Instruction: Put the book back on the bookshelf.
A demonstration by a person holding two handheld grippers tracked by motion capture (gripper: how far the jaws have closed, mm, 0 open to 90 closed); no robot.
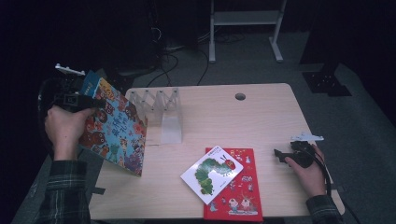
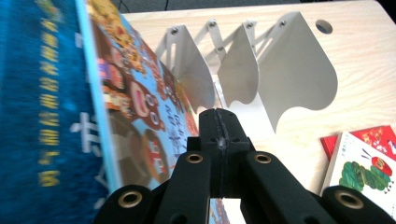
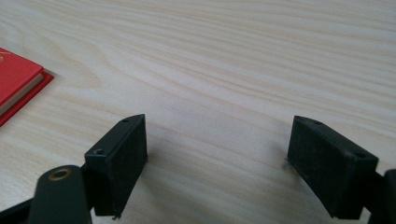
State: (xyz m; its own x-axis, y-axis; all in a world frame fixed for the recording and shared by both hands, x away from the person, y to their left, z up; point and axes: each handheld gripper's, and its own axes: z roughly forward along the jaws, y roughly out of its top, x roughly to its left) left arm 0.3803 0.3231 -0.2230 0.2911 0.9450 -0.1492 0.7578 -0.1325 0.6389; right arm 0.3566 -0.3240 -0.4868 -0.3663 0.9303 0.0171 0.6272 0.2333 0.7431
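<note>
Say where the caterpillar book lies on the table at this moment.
In the high view the caterpillar book lies near the table's front edge, tilted across the left part of the red book, between the white rack and the right gripper.

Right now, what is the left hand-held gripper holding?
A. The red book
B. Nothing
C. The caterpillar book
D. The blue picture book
D: the left hand-held gripper is shut on the blue picture book, held tilted off the table's left edge beside the white book rack; the caterpillar book lies on the red book.
</note>
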